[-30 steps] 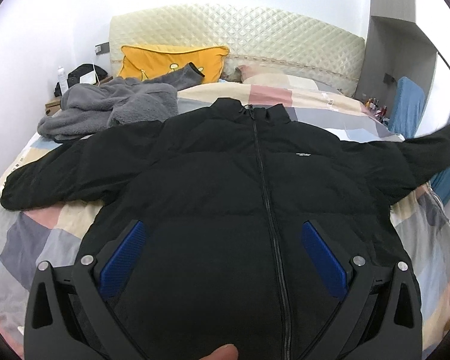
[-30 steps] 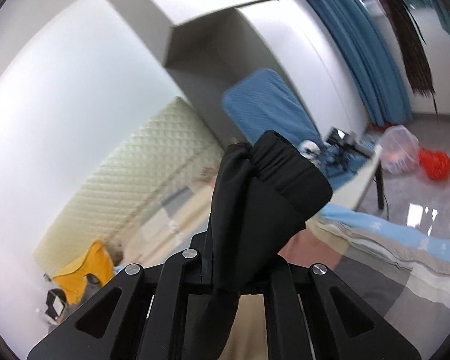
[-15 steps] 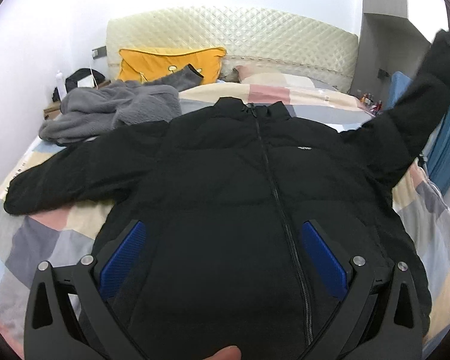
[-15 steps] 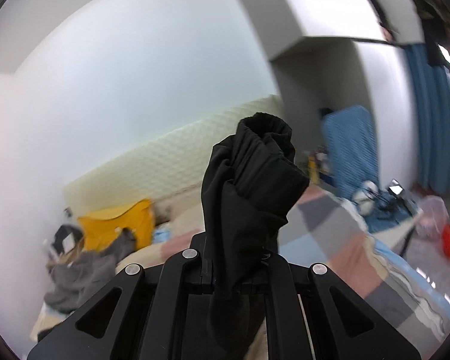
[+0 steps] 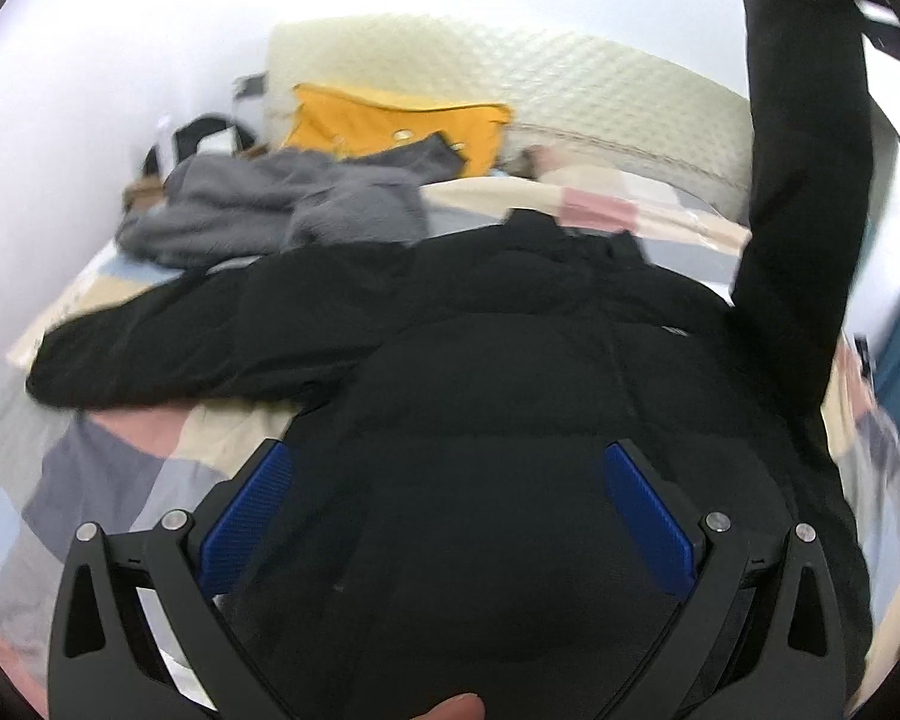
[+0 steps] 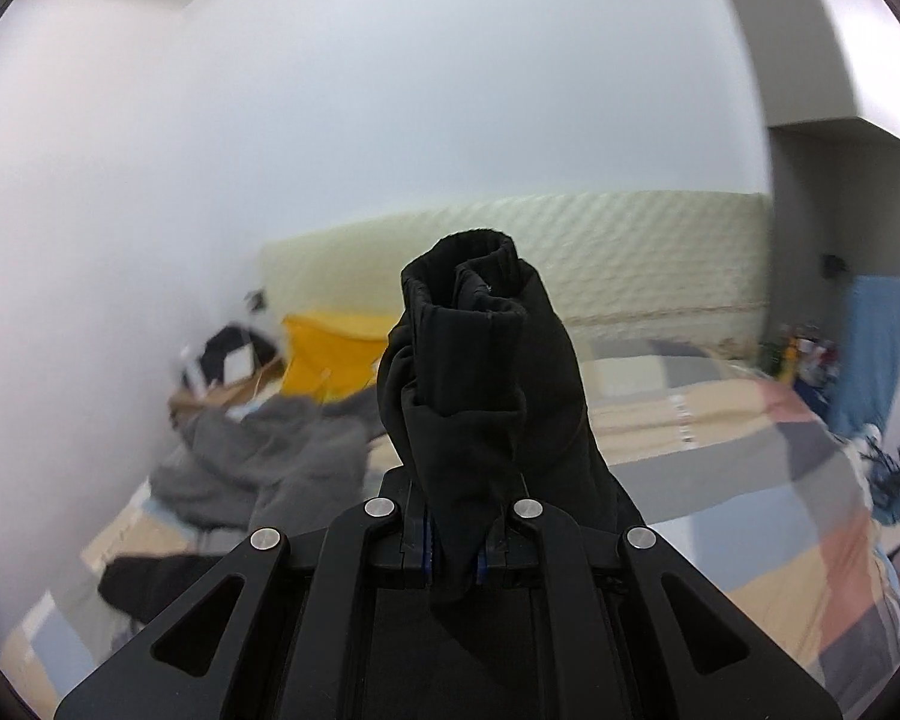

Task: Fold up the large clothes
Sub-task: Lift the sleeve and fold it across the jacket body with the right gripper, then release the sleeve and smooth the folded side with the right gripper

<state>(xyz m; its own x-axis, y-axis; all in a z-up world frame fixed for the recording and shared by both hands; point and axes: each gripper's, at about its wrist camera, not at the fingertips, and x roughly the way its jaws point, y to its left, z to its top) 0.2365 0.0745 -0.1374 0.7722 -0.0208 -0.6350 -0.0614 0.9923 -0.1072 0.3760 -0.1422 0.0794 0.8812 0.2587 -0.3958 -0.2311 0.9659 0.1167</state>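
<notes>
On patchwork bed [image 5: 120, 468]: black jacket [image 5: 480, 390], grey fleece [image 5: 282, 210], yellow pillow [image 5: 390, 120].

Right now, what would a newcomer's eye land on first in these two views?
The black puffer jacket spread over the patchwork bed, one sleeve hoisted high at the right. The right tool is clamped on that sleeve's cuff; the left tool hangs open above the hem. Behind lie a grey fleece and a yellow pillow.

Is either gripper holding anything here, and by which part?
The right gripper is shut on the black puffer jacket, pinching the cuff end of its sleeve. The left gripper is open, holding nothing.
</notes>
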